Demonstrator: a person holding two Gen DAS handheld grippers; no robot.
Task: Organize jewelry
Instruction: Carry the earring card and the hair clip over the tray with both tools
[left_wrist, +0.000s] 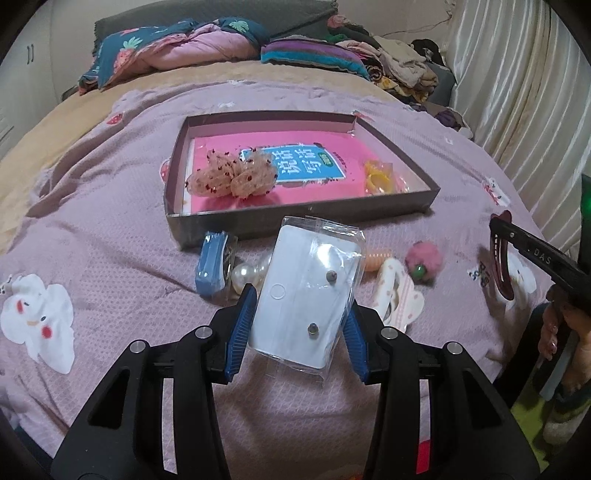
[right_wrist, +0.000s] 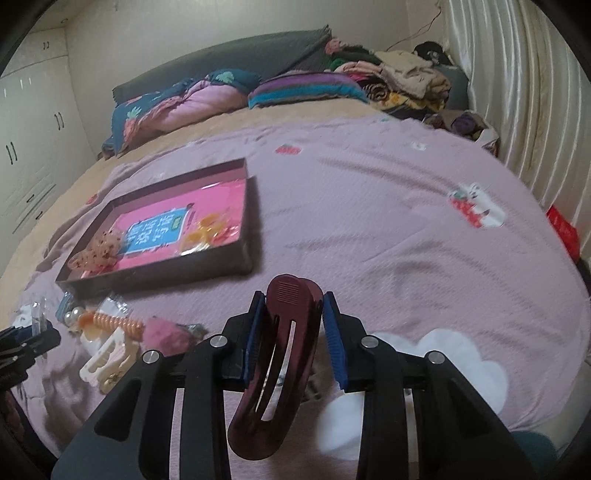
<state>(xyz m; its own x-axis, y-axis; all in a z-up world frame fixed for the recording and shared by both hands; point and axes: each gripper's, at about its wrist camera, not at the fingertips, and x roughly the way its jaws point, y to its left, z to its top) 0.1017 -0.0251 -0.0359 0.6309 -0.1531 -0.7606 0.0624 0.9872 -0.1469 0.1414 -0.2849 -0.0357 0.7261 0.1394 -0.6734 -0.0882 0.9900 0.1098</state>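
Note:
My left gripper (left_wrist: 300, 301) is shut on a clear packet (left_wrist: 306, 280) holding a white card with two small studs, lifted above the pink bedspread. My right gripper (right_wrist: 293, 297) is shut on a dark red hair clip (right_wrist: 284, 350), whose long end hangs down toward the camera. The same clip (left_wrist: 498, 266) shows at the right edge of the left wrist view. A dark shallow box (left_wrist: 295, 218) lies beyond, holding a pink booklet, mesh scrunchies (left_wrist: 232, 177) and a bag of yellow pieces (left_wrist: 380, 177).
Loose items lie in front of the box: a blue clip (left_wrist: 212, 264), pearls (left_wrist: 243, 275), an orange spiral tie (left_wrist: 376, 258), a white claw clip (left_wrist: 397, 295), a pink pom-pom (left_wrist: 423, 260). Pillows (right_wrist: 177, 103) and piled clothes (right_wrist: 399, 74) sit at the bed's head, a curtain (right_wrist: 517, 92) to the right.

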